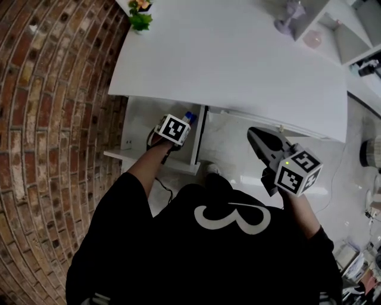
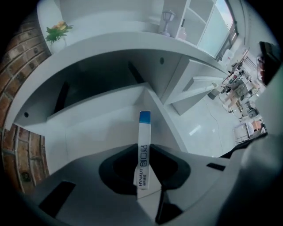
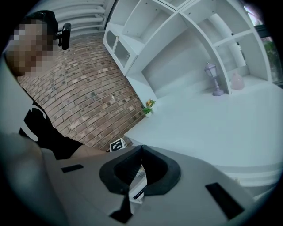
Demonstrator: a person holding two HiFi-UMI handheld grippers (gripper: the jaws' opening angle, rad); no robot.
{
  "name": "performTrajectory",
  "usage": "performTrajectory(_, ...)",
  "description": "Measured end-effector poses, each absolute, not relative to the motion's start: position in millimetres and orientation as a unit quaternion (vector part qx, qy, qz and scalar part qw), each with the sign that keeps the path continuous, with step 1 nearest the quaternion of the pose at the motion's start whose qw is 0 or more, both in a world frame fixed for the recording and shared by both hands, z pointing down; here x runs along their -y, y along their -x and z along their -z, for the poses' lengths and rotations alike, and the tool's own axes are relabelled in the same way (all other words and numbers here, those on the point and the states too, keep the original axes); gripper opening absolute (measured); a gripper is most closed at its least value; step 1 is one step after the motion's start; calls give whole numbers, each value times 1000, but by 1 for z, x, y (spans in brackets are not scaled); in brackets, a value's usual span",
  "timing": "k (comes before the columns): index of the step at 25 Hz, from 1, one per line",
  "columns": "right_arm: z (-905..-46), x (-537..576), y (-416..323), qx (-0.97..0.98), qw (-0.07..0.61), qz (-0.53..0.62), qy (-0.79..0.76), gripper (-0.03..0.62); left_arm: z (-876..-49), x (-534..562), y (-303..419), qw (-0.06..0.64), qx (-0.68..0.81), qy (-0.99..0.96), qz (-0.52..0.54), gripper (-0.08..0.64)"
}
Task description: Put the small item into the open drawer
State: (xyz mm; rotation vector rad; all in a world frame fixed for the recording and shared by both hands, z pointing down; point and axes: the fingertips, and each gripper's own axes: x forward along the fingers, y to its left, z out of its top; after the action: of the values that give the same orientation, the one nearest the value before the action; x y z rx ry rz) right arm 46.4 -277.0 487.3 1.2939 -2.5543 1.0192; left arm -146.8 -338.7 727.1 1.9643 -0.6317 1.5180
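A red brick wall point(image 1: 53, 119) curves along the 9 o'clock side of the head view. A broad white desk point(image 1: 238, 65) fills the top, with a small potted plant point(image 1: 140, 18) at its 11 o'clock corner. Shelf compartments at 1 o'clock hold a lilac lamp point(image 1: 290, 18) and a pale pink object point(image 1: 312, 39). Under the desk edge the open drawer point(image 1: 140, 122) is a plain white box, and no view shows anything in the part of it that is visible. The left gripper point(image 2: 143, 152) points steeply down over the drawer, its jaws pinched on the small item point(image 2: 144, 132), a thin flat white packet with a blue end at 12 o'clock. The item hangs above the drawer floor and has not been set down. It looks very light and somewhat bendy, probably a paper or foil sachet. It stands straight in the grip, so it has some stiffness along its length, and a pinch across the flat faces near the lower end seems enough, while a hard squeeze could crease it. The right gripper point(image 3: 141, 150) waits at 3 o'clock of the drawer with its jaw tips together. A white printed piece point(image 3: 137, 187) shows in the gap behind them, and I cannot tell what it is.
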Motion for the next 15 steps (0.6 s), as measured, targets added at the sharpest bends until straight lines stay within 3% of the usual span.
performTrajectory(11,-490,268,-62,829,51,-342,-440,9,-734,340,141,292,236,-733,-568,84)
performTrajectory(15,-486,269,-61,831,47,-338,-439,9,-729,335,143,317,237,-729,-558,151)
